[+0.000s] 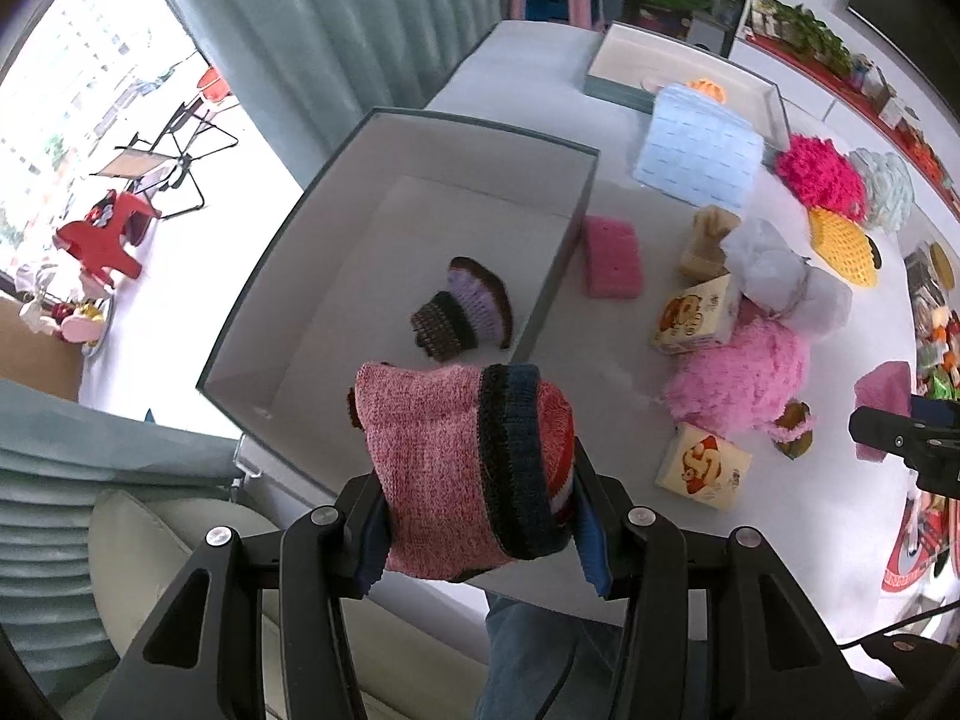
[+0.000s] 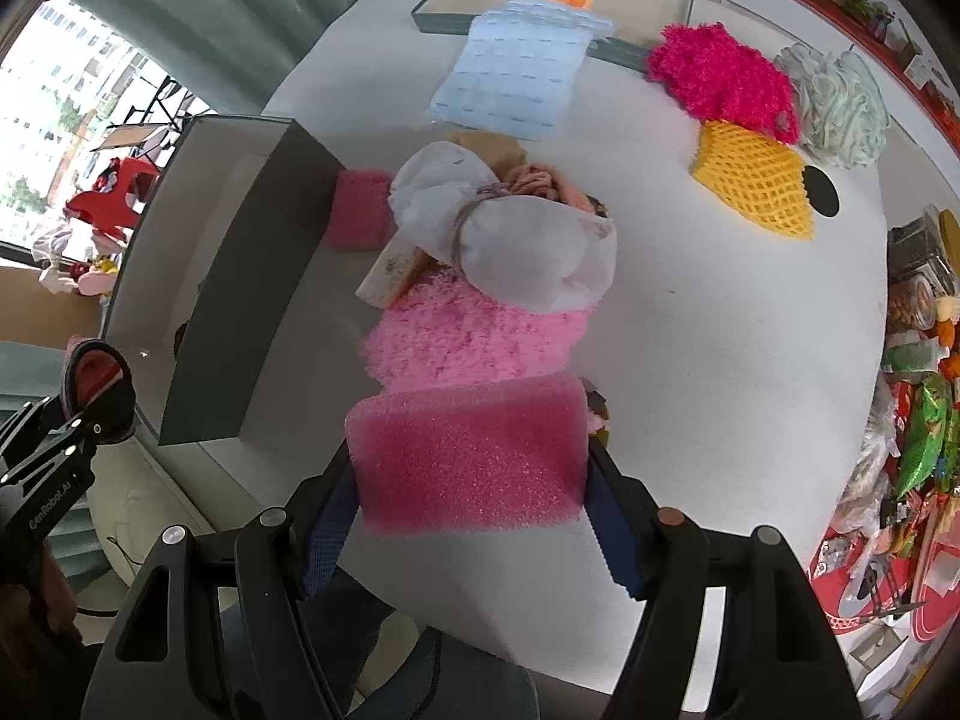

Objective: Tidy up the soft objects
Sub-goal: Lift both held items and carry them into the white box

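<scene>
Left tongs (image 1: 480, 516) clamped on sock (image 1: 462, 462) over box (image 1: 414, 252), right tongs (image 2: 474, 510) clamped on sponge (image 2: 474, 456) above table (image 2: 720, 330): lower inside walls before releasing.

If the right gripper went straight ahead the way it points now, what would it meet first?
Probably the fluffy pink cloth, lying right beyond the pink sponge that the right gripper holds; the white tied bundle comes after. Height above the table is unclear.

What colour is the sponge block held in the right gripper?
Pink; the sponge block shows best in the right wrist view, clamped in the right gripper.
</scene>
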Motion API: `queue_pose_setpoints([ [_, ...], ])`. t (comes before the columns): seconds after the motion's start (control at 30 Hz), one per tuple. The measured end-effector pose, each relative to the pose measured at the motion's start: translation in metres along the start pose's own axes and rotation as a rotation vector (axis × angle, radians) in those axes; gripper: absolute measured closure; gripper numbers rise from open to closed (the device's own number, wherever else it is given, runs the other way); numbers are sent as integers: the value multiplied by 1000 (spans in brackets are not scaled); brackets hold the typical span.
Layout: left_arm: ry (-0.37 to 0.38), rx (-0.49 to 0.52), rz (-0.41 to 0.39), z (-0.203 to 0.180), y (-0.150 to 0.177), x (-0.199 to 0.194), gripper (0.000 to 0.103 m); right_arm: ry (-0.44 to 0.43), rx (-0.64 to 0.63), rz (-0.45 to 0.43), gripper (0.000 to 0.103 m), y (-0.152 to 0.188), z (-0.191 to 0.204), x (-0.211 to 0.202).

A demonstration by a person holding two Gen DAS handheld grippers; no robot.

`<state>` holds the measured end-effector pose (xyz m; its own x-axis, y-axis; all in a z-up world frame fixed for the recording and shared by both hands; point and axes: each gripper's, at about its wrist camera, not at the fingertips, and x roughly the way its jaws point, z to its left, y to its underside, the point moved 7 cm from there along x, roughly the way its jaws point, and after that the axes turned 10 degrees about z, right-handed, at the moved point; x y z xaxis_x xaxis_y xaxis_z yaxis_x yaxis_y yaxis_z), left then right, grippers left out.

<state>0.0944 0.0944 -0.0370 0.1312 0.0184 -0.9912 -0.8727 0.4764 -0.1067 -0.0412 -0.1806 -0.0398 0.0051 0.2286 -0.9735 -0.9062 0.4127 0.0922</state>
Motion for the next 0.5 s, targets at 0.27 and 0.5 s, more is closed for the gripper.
queue_pose_setpoints([
  [0.27,-16,-28,4,17,5,-1,52,-5,-30,-9,30,4,10,1],
  [0.5,-37,-15,-20,36,-5,-4,52,8,-30,-54,30,-4,20,-7],
])
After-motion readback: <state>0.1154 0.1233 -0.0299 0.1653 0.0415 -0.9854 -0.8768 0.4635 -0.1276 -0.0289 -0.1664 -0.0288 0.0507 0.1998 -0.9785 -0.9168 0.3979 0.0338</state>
